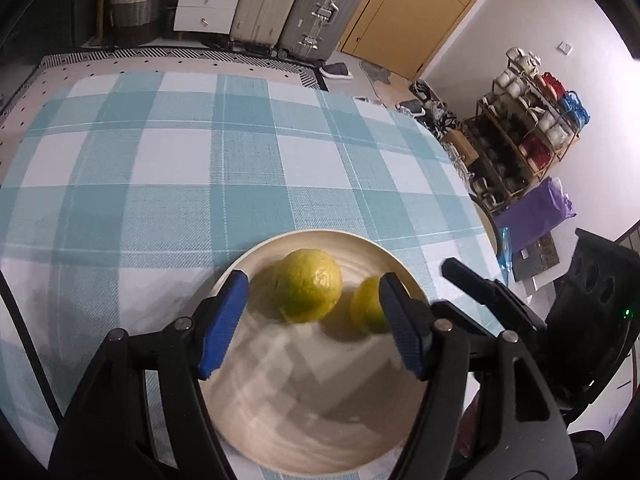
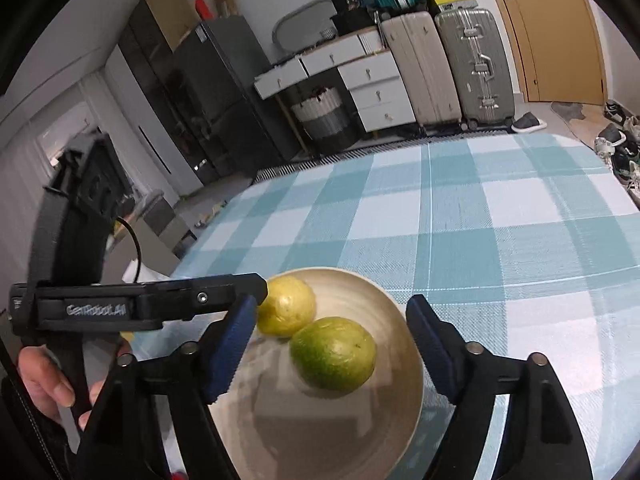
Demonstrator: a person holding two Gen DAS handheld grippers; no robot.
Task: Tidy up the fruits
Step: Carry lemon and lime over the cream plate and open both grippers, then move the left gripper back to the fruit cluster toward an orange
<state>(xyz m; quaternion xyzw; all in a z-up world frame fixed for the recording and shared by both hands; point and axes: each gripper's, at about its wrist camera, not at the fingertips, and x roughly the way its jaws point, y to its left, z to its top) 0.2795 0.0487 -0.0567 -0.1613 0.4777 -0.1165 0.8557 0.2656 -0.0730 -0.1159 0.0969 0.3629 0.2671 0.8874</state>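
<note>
Sitting on plate (image 1: 360, 248): two fruits (image 1: 308, 284) (image 2: 334, 354), frame centre
left gripper (image 1: 316, 320): fingers apart, holding nothing
right gripper (image 2: 332, 344): fingers wide, empty too

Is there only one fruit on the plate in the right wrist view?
No, two fruits lie on the plate: a yellow fruit at the back and a greener fruit in front of it.

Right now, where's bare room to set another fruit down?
Free: the near half of the plate, and the checked tablecloth beyond its far rim. Crowded: the plate's far side, where the two fruits sit close together, with both tools over the plate.
</note>
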